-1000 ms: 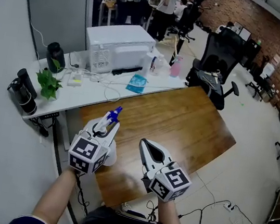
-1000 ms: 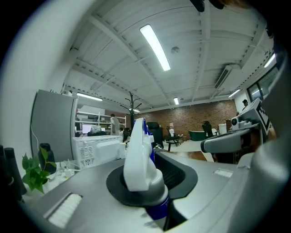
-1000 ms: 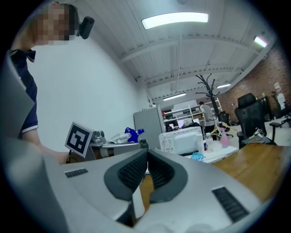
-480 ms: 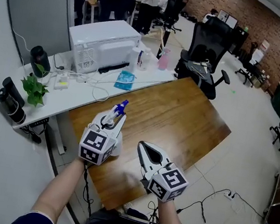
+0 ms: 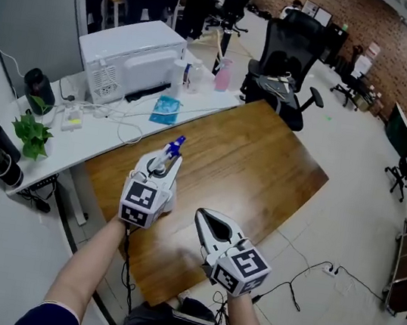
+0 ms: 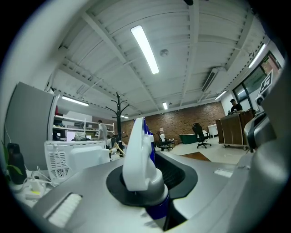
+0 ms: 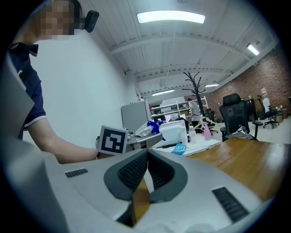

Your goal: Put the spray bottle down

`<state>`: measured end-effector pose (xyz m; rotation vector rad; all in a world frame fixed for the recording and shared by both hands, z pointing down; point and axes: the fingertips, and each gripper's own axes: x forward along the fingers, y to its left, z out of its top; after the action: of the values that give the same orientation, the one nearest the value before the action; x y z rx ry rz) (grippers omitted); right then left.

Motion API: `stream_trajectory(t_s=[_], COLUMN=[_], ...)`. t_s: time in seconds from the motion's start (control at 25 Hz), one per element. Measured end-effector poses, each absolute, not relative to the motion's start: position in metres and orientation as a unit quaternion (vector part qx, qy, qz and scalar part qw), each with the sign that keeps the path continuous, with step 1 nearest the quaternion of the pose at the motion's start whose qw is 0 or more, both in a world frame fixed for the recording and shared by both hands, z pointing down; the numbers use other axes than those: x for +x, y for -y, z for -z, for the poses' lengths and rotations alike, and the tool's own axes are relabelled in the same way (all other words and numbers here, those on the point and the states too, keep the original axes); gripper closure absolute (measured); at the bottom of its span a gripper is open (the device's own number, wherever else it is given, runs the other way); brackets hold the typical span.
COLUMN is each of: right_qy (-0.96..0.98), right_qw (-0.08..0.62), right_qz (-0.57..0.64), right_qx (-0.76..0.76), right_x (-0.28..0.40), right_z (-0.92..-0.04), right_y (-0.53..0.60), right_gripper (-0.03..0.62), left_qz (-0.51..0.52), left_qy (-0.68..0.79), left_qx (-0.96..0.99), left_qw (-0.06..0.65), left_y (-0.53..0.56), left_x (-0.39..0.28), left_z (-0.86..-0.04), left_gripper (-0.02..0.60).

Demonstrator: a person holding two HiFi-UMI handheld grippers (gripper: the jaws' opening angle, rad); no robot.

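The fingers (image 6: 77, 191) of the left gripper (image 5: 163, 165) are clamping, only slightly apart, on the neck of the spray bottle (image 6: 138, 154). They are holding it over the worktop (image 5: 265, 160), with its blue nozzle pointing toward 1 o'clock in the head view. The fingers (image 7: 182, 182) of the right gripper (image 5: 203, 216) are pressing together on nothing, hovering at 4 o'clock from the bottle, over the worktop's near edge.

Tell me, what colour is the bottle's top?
White top, blue nozzle on the spray bottle; left gripper view shows best.
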<state>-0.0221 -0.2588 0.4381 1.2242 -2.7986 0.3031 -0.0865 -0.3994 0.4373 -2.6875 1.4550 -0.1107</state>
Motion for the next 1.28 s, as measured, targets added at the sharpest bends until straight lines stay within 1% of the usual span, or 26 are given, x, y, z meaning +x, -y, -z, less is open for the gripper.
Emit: stream_trajectory(t_s=[0.16,0.36,0.84,1.16,1.28], right_qy=[0.906,0.901,0.900,0.899,0.900], right_qw=[0.038,0.039,0.034,0.031,0.031], right_qz=[-0.105,-0.107,-0.117,-0.123,-0.123], right_qx=[0.408,0.418,0.419,0.420,0.417], right_x=[-0.012,0.000,0.010,0.012,0.010], right_z=[-0.442,-0.445,-0.447,-0.449,-0.449], right_y=[0.258,0.259,0.265,0.267,0.268], right_gripper=[0.594,0.594,0.594,0.594,0.594], left_qz=[0.047,0.056,0.057,0.068,0.063], left_qy=[-0.479,-0.484,-0.485,-0.479,-0.477], left_qx=[-0.875,-0.872,-0.871,-0.875,-0.876], left_qw=[0.054,0.050,0.052,0.026,0.022], left_y=[0.409,0.416,0.420,0.419,0.420], left_x=[-0.079,-0.074,-0.064,-0.063,-0.065], left_z=[-0.449,-0.464,-0.469,-0.482,-0.481], left_gripper=[0.509,0.509,0.504,0.434,0.362])
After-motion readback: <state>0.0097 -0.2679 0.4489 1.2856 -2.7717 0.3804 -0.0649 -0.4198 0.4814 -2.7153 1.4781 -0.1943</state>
